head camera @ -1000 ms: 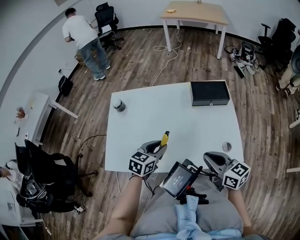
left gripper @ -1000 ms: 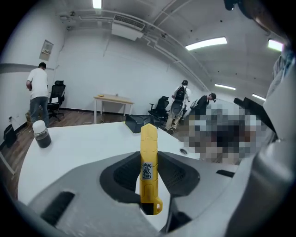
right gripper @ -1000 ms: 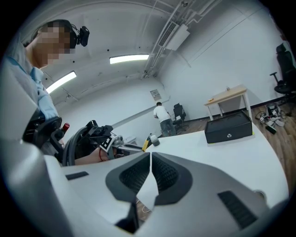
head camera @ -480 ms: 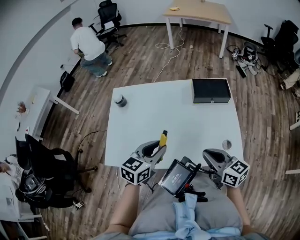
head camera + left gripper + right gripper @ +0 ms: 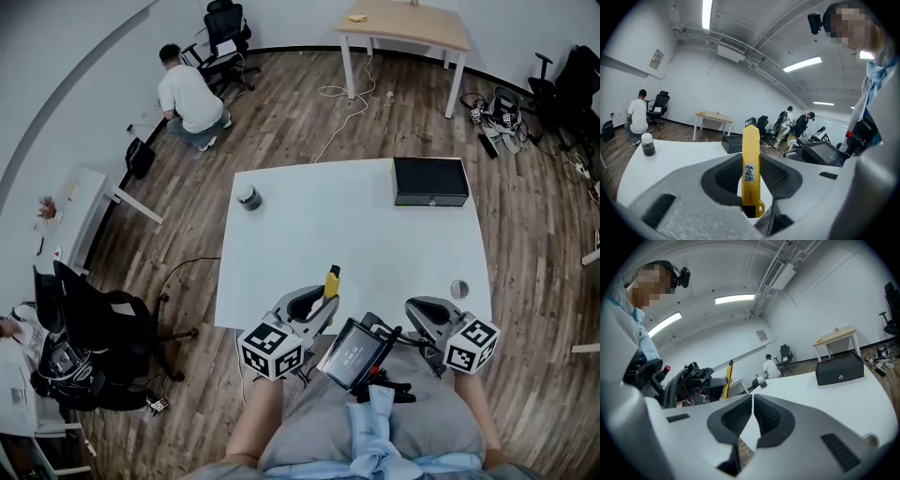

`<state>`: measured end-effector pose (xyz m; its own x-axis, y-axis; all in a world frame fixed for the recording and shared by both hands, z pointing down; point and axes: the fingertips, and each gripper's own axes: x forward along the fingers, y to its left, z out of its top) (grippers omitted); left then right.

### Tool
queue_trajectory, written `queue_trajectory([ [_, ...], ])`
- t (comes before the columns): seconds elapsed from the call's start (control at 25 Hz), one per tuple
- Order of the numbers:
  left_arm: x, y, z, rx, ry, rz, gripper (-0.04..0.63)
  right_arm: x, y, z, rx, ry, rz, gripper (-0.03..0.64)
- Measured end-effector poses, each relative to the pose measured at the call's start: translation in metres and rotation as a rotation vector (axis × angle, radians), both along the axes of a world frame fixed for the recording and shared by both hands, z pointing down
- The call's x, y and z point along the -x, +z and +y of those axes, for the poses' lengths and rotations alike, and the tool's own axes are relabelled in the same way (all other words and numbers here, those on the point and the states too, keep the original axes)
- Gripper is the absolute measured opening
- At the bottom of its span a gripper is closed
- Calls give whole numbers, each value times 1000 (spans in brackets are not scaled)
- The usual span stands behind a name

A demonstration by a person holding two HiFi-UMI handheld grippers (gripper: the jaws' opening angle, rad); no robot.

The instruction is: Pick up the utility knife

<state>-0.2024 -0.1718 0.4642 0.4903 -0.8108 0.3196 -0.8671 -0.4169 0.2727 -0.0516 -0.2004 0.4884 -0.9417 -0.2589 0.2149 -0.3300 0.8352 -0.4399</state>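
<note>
The person sits at the near edge of a white rectangular counter with a tool in each hand. The left gripper has its jaws clenched on the yellow plastic utility knife, gripping it low on its body so that most of the long handle sticks out past the jaws, just over the counter's near edge and clear of the surface. In the left gripper view, the knife stands between the two dark ribbed pads, a small white label facing the camera. The right gripper is held off the counter's near right corner, and its jaws are closed against each other with nothing between them. At the far right of the counter sits a flat black rectangular box, at the far left a small dark jar with a pale lid, and near the right edge a small round metal piece. A dark-screened tablet rests on the person's lap between the two tools.
</note>
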Motion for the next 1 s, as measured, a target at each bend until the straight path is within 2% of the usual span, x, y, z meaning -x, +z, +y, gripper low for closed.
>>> queue_trajectory([
  [0.2,-4,-3,6,-15,30,4,124,8,-4,4,-14,-9,-2,28],
  [1.0,4,-2,17,-22,31,32,124,17,-7,13,-56,-14,40,26],
])
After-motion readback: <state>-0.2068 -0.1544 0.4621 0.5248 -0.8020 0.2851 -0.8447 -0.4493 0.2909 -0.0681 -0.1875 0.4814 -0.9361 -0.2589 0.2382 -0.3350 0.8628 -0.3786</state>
